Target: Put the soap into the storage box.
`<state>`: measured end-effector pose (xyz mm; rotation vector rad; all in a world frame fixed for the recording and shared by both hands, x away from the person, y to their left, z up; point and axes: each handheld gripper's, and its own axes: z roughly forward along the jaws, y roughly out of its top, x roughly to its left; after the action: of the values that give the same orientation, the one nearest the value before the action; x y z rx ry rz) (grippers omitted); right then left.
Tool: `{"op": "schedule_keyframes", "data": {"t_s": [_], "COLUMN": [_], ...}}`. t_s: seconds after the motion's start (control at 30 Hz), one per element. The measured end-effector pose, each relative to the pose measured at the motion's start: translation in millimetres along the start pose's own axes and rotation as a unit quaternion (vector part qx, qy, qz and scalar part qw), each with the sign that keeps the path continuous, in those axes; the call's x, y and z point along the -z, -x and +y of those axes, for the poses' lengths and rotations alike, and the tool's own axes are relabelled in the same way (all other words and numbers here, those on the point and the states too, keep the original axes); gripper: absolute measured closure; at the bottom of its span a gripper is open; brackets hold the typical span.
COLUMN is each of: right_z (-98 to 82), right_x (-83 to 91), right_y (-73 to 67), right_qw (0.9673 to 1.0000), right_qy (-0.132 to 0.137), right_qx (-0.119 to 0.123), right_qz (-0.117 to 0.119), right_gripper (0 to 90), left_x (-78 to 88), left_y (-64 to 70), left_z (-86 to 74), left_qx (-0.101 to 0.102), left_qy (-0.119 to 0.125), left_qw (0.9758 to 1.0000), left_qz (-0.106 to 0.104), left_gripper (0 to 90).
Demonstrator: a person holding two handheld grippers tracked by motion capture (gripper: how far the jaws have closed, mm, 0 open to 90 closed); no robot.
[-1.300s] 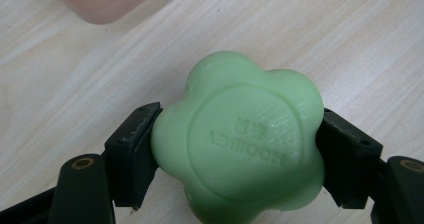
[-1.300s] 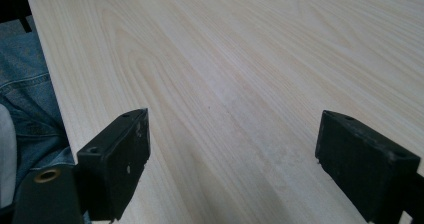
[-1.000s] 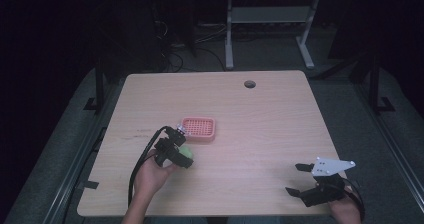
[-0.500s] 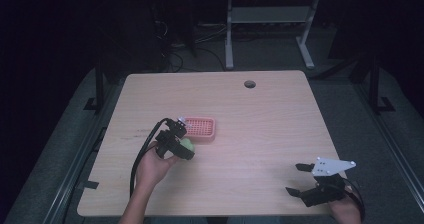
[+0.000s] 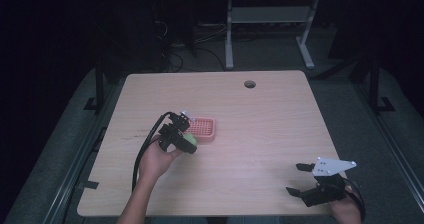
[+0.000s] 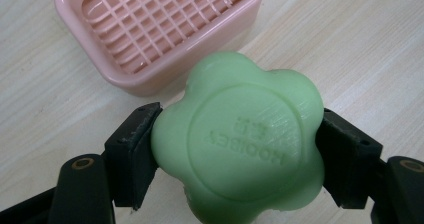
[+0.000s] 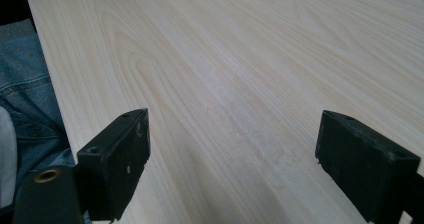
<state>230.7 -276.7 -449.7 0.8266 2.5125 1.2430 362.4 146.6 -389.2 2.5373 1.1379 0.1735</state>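
Wooden and pale, the big table point(image 5: 260, 129) holds a pink soap dish point(image 6: 160, 31) near its middle. The dish is empty and has a grid floor. Just beside it, the left gripper point(image 6: 237, 149) squeezes a green flower-shaped soap point(image 6: 240, 144) by its two sides, above the wood. Soap is hard but slippery, so holding the dips between its bumps seems safest. The right gripper point(image 7: 232, 159) waits near the table's edge, jaws wide apart, holding nothing.
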Motion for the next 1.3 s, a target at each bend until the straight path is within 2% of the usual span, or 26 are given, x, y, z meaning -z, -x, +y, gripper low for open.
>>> {"op": "schedule_keyframes", "data": {"t_s": [0.3,0.53,0.67,0.83,1.3], "right_z": [0.0,-0.1,-0.2,-0.2,-0.3], "right_x": [0.9,1.4,1.8,1.8,2.2], "right_y": [0.0,0.3,0.5,0.7,0.8], "right_qw": [1.0,1.0,1.0,1.0,1.0], "right_qy": [0.002,0.004,0.005,0.005,0.007], "right_qx": [0.001,0.001,-0.001,-0.001,-0.003], "right_qz": [0.0,-0.001,-0.002,0.0,0.0], "right_gripper": [13.8,13.8,13.8,13.8,13.8], "left_x": [-3.5,-2.8,-4.7,-7.5,-11.4], "left_y": [-0.5,-4.6,-7.8,-11.5,-14.0], "left_z": [14.7,23.5,28.3,34.0,53.3], "left_qx": [-0.006,0.0,0.003,0.007,0.002], "left_qy": [-0.007,-0.005,-0.012,-0.013,-0.026], "left_qw": [1.0,1.0,0.9999,0.9999,0.9996], "left_qz": [0.0,-0.001,0.003,-0.007,0.004], "left_gripper": [26.8,26.7,26.8,26.8,26.7]}}
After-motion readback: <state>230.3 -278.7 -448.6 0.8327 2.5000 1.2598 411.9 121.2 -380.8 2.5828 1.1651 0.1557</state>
